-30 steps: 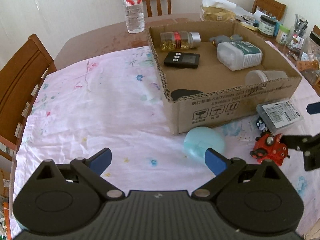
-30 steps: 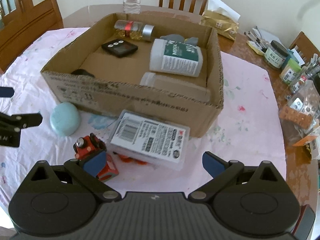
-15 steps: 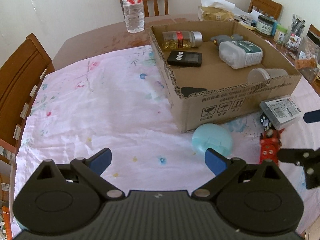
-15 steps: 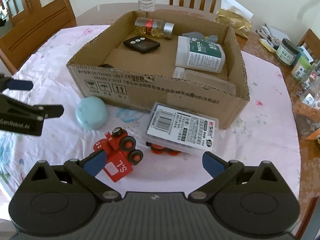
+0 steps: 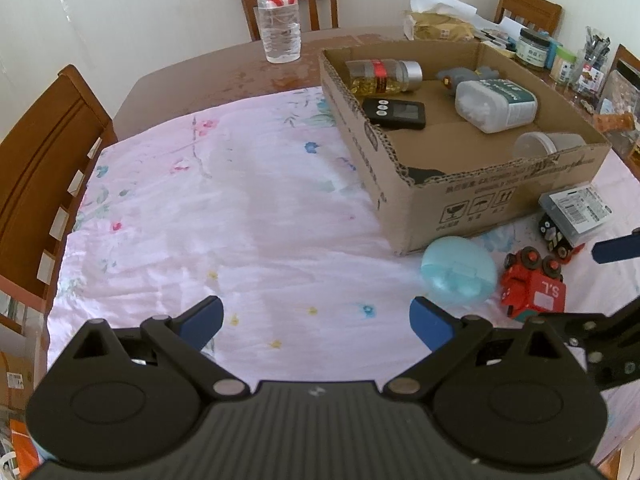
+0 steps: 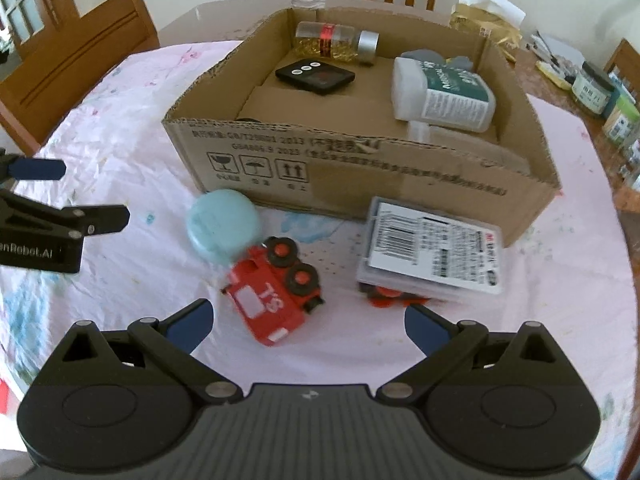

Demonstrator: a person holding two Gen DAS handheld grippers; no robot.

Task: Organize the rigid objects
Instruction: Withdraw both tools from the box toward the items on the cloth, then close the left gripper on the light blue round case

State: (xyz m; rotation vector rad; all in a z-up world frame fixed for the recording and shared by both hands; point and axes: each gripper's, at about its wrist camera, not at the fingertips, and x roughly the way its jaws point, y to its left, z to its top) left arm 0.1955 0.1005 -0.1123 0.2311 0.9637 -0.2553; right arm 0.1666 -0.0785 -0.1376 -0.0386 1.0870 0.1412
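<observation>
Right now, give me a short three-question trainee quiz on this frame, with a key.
1. True or false: the red toy truck is inside the box.
2. Which touches the truck? A) black timer B) blue case C) water bottle
3. Fill in: both the left gripper and right gripper are ____.

Key: 1. False, it lies on the cloth in front of the box. 2. B. 3. open, holding nothing.
</observation>
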